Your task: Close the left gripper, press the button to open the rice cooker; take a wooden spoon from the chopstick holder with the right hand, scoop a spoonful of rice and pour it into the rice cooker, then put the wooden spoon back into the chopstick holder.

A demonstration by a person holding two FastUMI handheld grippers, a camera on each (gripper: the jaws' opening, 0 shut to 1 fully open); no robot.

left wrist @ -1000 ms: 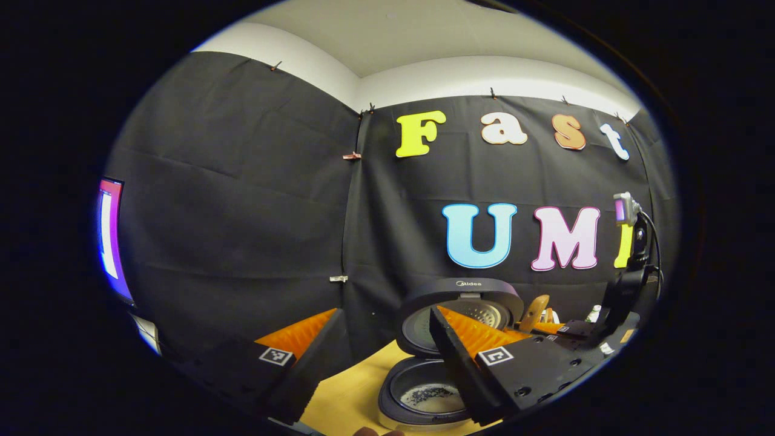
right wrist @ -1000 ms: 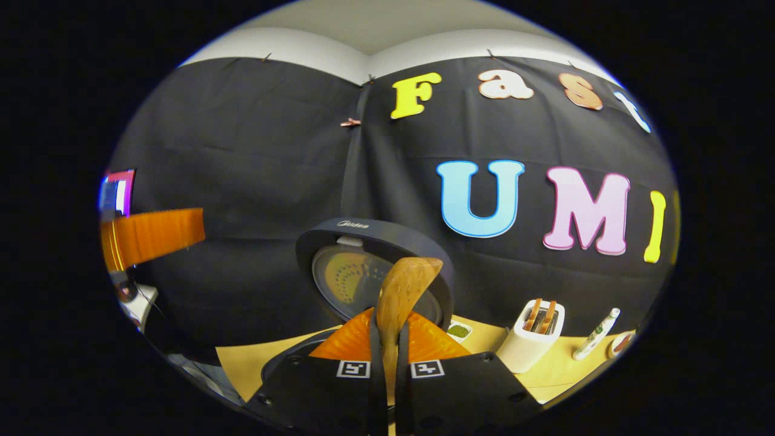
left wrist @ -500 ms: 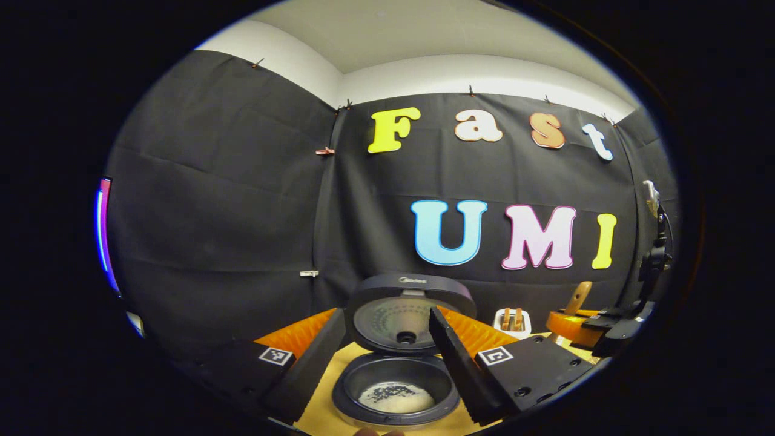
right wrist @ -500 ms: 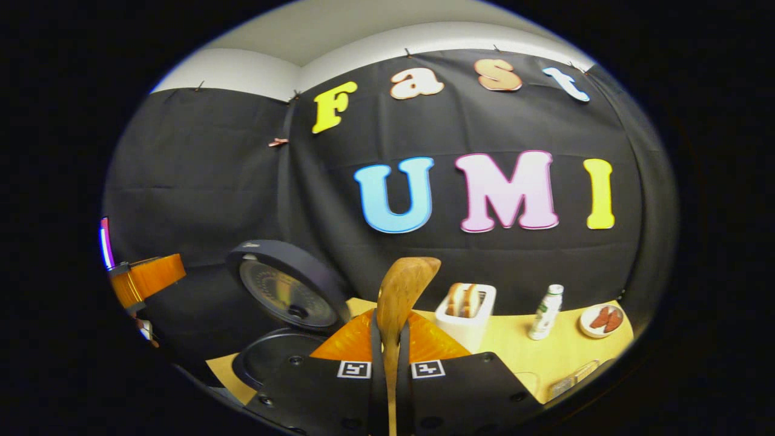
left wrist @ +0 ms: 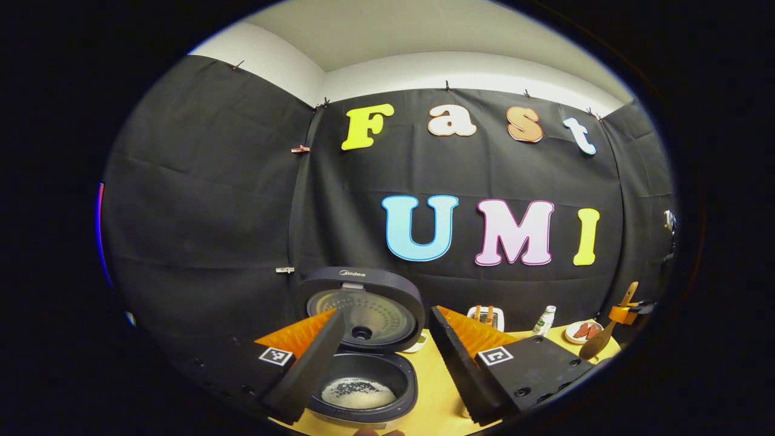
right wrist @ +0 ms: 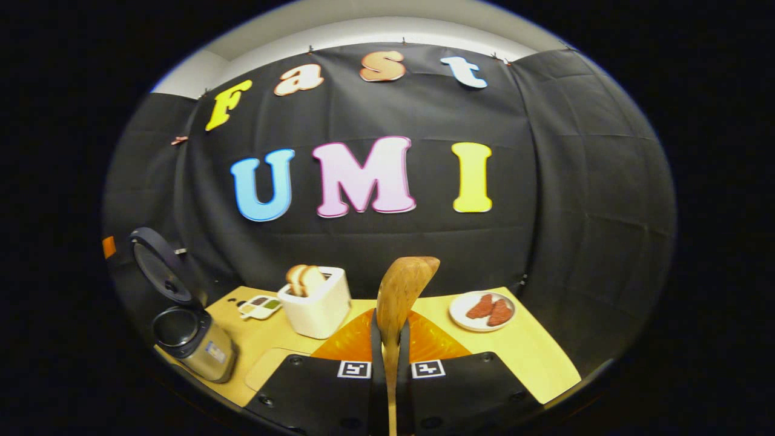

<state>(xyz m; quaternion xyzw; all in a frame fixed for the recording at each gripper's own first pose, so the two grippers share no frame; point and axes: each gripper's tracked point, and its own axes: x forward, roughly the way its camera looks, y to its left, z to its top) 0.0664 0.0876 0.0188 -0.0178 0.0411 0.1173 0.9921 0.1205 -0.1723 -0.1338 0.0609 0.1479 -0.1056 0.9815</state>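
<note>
Gripping: right hand-held gripper (right wrist: 387, 339) is clamping the wooden spoon (right wrist: 402, 284).
Left hand-held gripper (left wrist: 381, 357): fingers are standing apart.
Rice cooker (left wrist: 363, 387): left gripper view is showing rice inside.

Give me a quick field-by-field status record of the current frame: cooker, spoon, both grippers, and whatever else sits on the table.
rice cooker: lid up, rice lying in the inner pot
wooden spoon: clamped by its handle, bowl end pointing up
right gripper: shut on the wooden spoon
left gripper: open, holding nothing, facing the cooker
white holder: behind the spoon, two brown pieces sticking up out of it
plate: on the right side of the table, reddish pieces on it
small tray: between cooker and white holder
table: yellow top
</note>
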